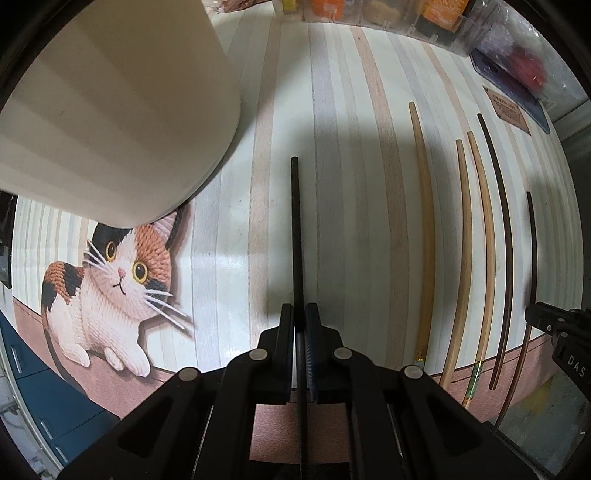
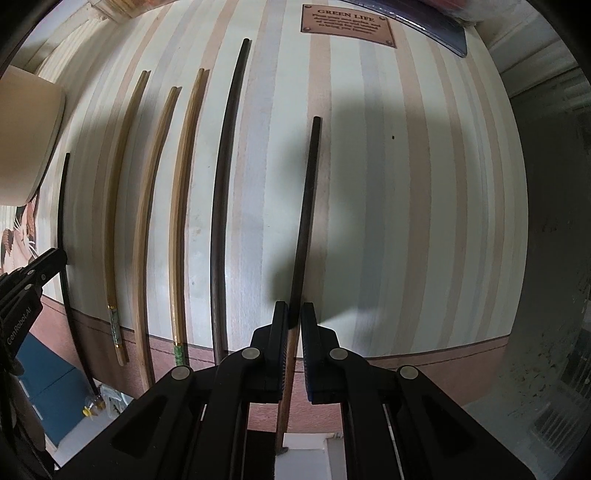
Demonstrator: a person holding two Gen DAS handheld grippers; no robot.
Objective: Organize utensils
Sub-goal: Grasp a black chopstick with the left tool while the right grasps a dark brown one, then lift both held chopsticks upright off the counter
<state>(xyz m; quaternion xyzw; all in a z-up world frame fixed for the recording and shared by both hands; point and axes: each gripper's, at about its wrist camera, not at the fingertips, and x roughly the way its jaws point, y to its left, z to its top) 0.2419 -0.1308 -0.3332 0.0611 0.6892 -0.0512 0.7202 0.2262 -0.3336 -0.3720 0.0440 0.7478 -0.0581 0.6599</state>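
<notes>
2 grippers pointed down over a striped mat [image 1: 332, 110], each pinching 1 dark chopstick. In the left wrist view, the left gripper [image 1: 299, 314] had its jaws pressed together on a black chopstick [image 1: 296, 229], which ran straight up the picture from between the pads, with its far end free above the mat. A cream container [image 1: 122, 110] filled the upper left of that view, just above a printed cat [image 1: 110, 288] on the mat. To the right of the held stick, 4 chopsticks lay side by side on the mat: a tan chopstick [image 1: 424, 229], 2 more tan ones close together [image 1: 460, 258] [image 1: 487, 258], and a dark chopstick [image 1: 504, 258]. Further right, the right gripper [image 1: 543, 317] showed at the edge with its stick [image 1: 532, 240].

In the right wrist view, the right gripper [image 2: 293, 321] had its jaws nearly shut on a dark brown chopstick [image 2: 306, 221]; the stick passed between the pads and leaned slightly right, away from the row. The same 4 sticks lay to its left, well apart from it. A brown label [image 2: 347, 26] reading GREEN LIFE sat near the top of the mat. The left gripper [image 2: 51, 258] appeared at the left edge, its black stick beside it, and the cream container sat above.
</notes>
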